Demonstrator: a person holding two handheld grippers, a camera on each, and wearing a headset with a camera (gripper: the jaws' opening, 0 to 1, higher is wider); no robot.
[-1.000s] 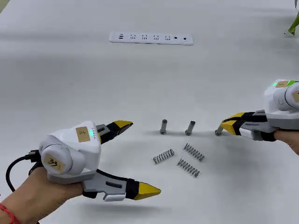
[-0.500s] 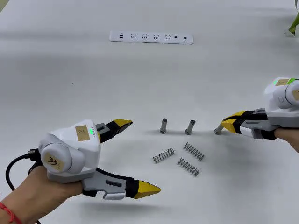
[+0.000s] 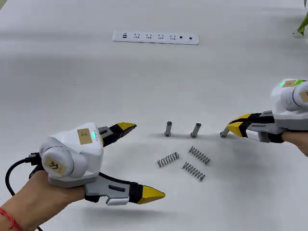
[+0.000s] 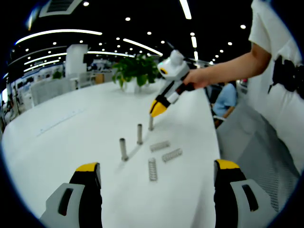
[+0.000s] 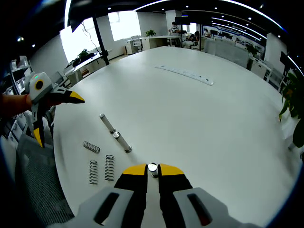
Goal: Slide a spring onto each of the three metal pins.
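Nearest the person, well to the near left of the middle pin, the left tool hovers over the counter with its jaws spread wide and nothing between them. Three springs lie flat just on the near side of the middle pin, none threaded yet. Just right of it, the right tool is clamped on the end pin. It seems best to steady that pin while the left tool pinches a spring mid-length and lines its bore over the tip. A power strip lies far beyond the middle pin.
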